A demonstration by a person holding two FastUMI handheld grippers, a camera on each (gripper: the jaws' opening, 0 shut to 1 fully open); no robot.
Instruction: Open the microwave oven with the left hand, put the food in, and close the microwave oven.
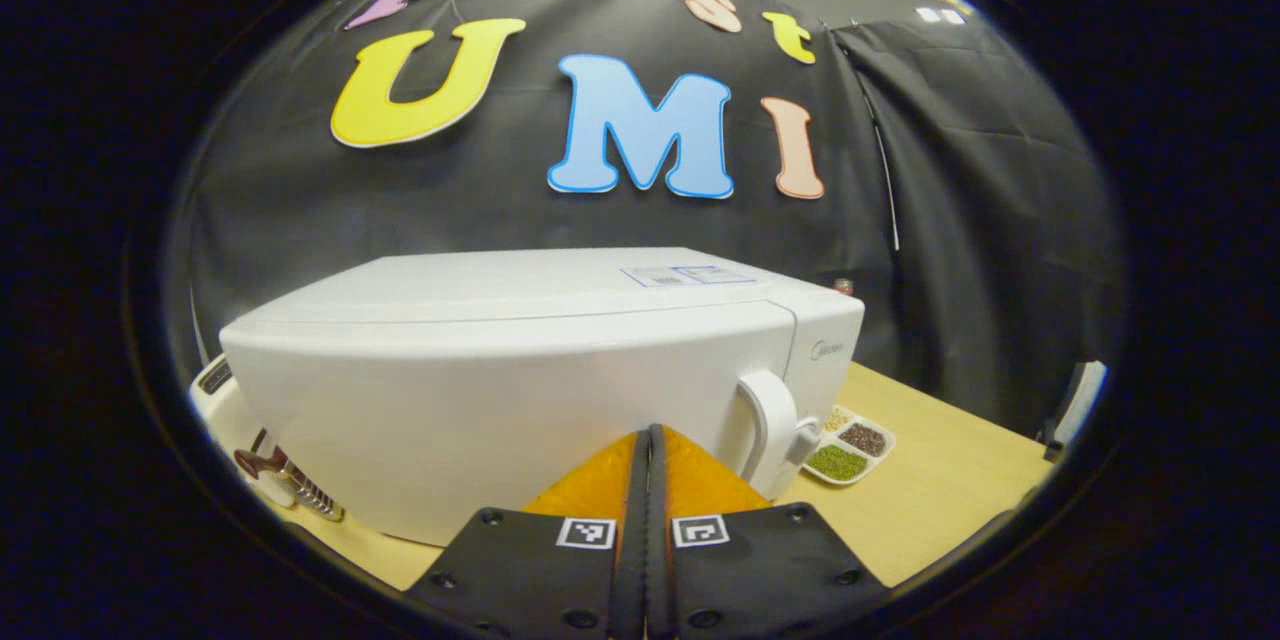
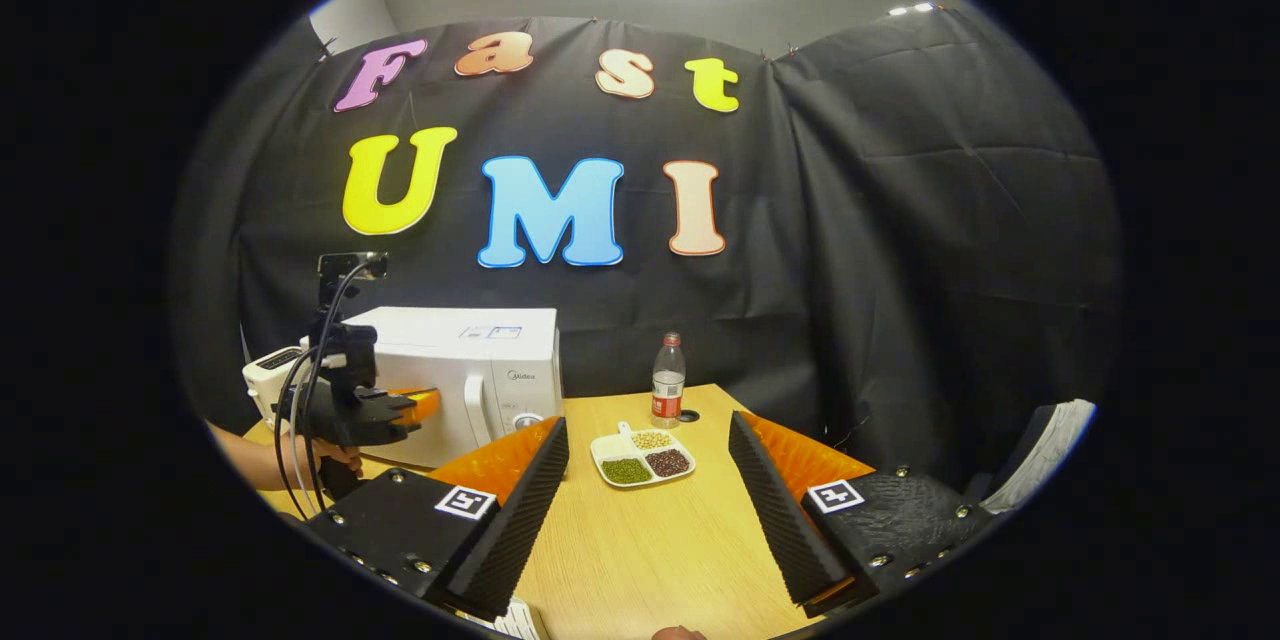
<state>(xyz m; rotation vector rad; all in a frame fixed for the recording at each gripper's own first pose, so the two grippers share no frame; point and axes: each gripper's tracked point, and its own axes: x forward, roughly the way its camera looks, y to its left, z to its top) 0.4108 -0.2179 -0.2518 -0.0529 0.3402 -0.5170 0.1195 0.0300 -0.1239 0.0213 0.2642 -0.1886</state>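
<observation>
The white microwave [image 1: 520, 360] stands close in front in the left gripper view, door closed, with its handle [image 1: 770, 425] on the right side of the front. My left gripper [image 1: 650, 440] is shut with nothing between its fingers, pointing at the door just left of the handle. The food is a white divided tray [image 1: 850, 448] of green, dark and pale grains, lying on the table right of the microwave. In the right gripper view my right gripper [image 2: 648, 425] is open above the table, with the tray [image 2: 642, 457] just beyond its fingertips. There a hand holds the left gripper [image 2: 425, 405] at the microwave [image 2: 480, 375].
A plastic bottle [image 2: 667, 380] stands behind the tray near the wall. A small white appliance [image 2: 268, 370] sits left of the microwave, with a dark-handled metal utensil [image 1: 290, 480] beside it. The wooden table [image 2: 650, 550] extends toward the right gripper.
</observation>
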